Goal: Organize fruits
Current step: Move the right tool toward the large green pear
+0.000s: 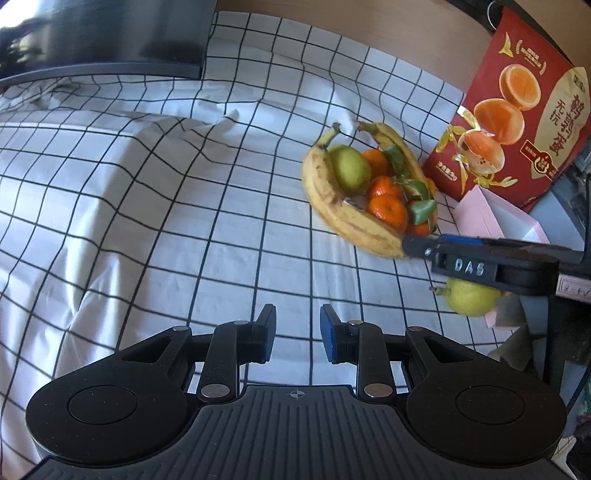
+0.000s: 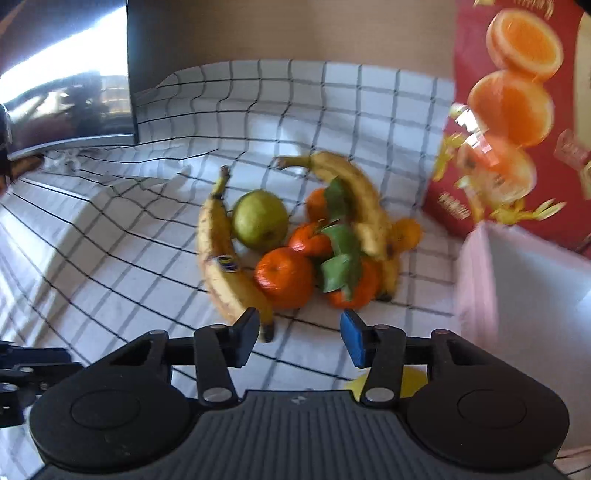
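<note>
A fruit pile lies on the checked cloth: two spotted bananas (image 1: pixel 343 206) (image 2: pixel 225 258), a green pear (image 1: pixel 349 166) (image 2: pixel 260 219) between them, and several tangerines (image 1: pixel 386 210) (image 2: pixel 286 277) with green leaves. A second yellow-green pear (image 1: pixel 471 297) lies apart, near the right, under my right gripper (image 1: pixel 424 249). In its own view the right gripper (image 2: pixel 299 339) is open and empty, just in front of the pile by the near banana's tip. My left gripper (image 1: pixel 297 338) is open and empty over bare cloth, well short of the pile.
A red egg-tart box (image 1: pixel 517 122) (image 2: pixel 517 122) stands behind the fruit at the right. A pink and white paper box (image 1: pixel 495 218) (image 2: pixel 517 288) sits beside it. A dark monitor (image 1: pixel 110 33) (image 2: pixel 74 85) stands at the back left. Cluttered shelving is at the far right.
</note>
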A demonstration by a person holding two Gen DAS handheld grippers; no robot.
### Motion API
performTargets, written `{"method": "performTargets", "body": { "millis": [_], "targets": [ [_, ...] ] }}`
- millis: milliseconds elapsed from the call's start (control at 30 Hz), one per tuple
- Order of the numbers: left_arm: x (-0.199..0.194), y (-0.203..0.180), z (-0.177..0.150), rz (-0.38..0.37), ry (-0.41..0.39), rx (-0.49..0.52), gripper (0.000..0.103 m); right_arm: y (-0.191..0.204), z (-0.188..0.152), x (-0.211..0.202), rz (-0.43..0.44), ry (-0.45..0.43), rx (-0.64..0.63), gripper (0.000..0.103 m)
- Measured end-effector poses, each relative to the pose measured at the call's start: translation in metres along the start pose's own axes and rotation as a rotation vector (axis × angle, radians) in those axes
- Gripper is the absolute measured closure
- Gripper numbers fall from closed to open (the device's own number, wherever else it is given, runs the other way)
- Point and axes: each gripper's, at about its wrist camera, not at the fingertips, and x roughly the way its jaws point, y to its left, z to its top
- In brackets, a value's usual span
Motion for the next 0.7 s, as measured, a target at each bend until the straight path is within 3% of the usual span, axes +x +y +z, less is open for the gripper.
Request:
{"method": "performTargets", "body": {
  "millis": [400, 433, 700],
  "targets": [
    [0.014, 0.005, 0.016, 0.016, 0.019, 0.010, 0.074, 0.014, -0.004, 0.029, 0.063, 0.051, -0.029, 0.057],
    [0.015, 0.005, 0.017, 0.020, 0.019, 0.012, 0.074, 0.015, -0.004, 0.031, 0.076, 0.062, -0.028, 0.064],
    [0.016, 0.010, 0.031, 0.058, -0.015, 0.004, 0.073, 0.035, -0.011, 0.021, 0.196, 0.054, -0.024, 0.064]
  ]
}}
